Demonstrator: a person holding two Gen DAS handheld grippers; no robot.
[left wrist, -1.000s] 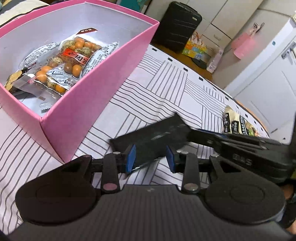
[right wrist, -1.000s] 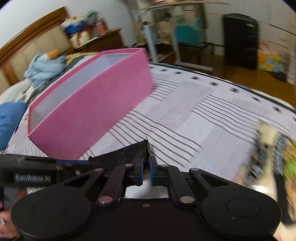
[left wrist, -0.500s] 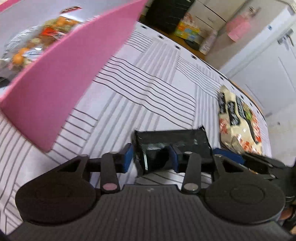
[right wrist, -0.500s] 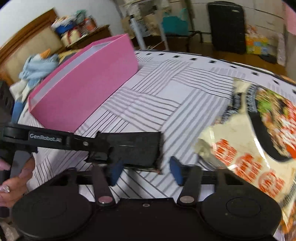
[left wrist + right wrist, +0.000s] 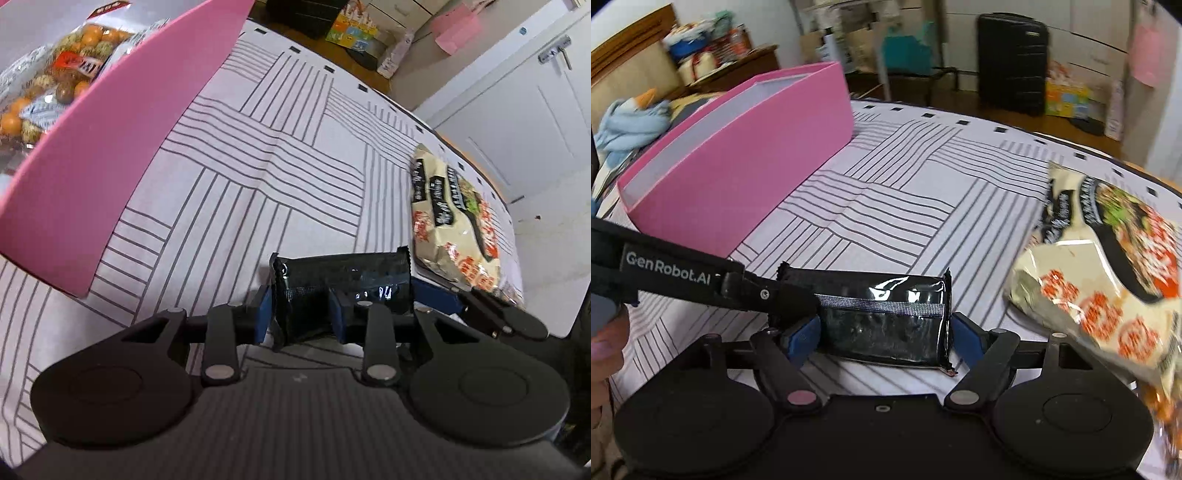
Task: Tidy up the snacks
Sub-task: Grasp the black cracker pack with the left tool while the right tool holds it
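Seen from the left wrist, the left claw (image 5: 301, 314) is closing, its blue pads pinching one end of a small black snack packet (image 5: 343, 286) that sits low over the striped white cloth (image 5: 258, 166) covering the tabletop. A pink box (image 5: 110, 155) fills the upper left, and a clear bag of orange and brown coated nuts (image 5: 55, 81) lies inside it. A cream noodle packet (image 5: 454, 218) rests on the cloth to the right, just beyond the black packet, with the right claw's blue fingertip (image 5: 436, 295) showing beside it. From the right wrist, the right claw (image 5: 882, 338) is released and opening; the black snack packet (image 5: 886, 317) lies between its blue pads with gaps on both sides. The left claw's black arm (image 5: 701, 280) reaches in from the left and grips the packet's left end. The pink box (image 5: 738, 173) stands at upper left, well apart from the noodle packet (image 5: 1108, 280) at the right edge. A fingertip (image 5: 605, 339) of the person shows at the far left.
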